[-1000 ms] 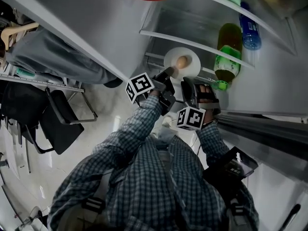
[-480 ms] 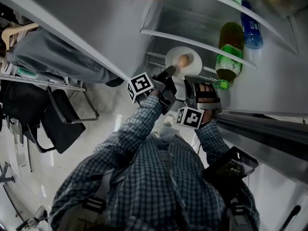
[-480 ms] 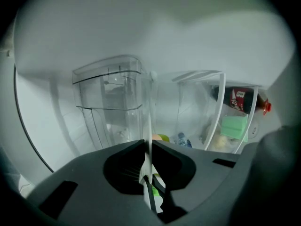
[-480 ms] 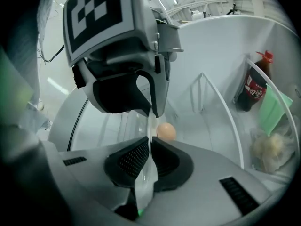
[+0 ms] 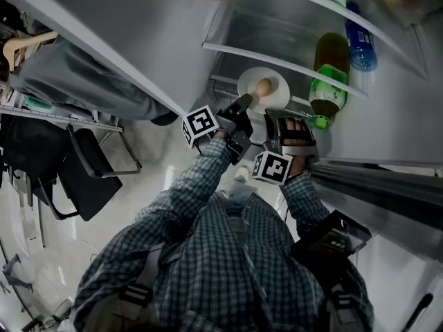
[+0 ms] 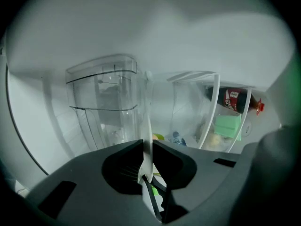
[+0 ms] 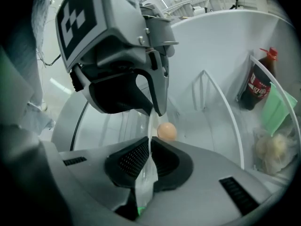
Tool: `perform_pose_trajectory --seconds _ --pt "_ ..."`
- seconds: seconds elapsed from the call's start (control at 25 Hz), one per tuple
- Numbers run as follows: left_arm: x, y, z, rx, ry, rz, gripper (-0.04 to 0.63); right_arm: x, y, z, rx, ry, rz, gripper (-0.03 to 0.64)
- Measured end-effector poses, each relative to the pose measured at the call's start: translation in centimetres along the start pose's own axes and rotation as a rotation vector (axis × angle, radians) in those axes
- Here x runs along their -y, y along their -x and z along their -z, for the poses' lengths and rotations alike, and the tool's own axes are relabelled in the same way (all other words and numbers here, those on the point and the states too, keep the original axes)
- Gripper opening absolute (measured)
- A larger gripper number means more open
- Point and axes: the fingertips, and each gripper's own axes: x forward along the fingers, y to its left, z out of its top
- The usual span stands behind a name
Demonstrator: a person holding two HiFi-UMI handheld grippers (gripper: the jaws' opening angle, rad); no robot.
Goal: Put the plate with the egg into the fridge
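My left tongs (image 5: 242, 104) and my right tongs (image 5: 275, 115) each pinch the rim of the white plate (image 5: 278, 80), jaws pressed tight on its thin edge, holding it, with the brown egg (image 5: 263, 87) on it, inside the open fridge (image 5: 277, 28), near a green bottle (image 5: 327, 81).

Dim, grey light throughout; both gripper views bend and darken at edges.
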Motion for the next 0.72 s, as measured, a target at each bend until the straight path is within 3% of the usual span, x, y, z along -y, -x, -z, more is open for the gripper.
perform_pose_trajectory --seconds 0.4,0.72 --pt "0.7 0.3 0.8 -0.048 -0.045 0.031 0.041 0.3 -0.8 0.3 -0.018 -0.012 -0.029 0.026" --pt "0.5 0.7 1.4 -0.078 -0.035 0.026 0.040 1.0 -1.8 0.7 -0.025 -0.036 -0.047 0.026"
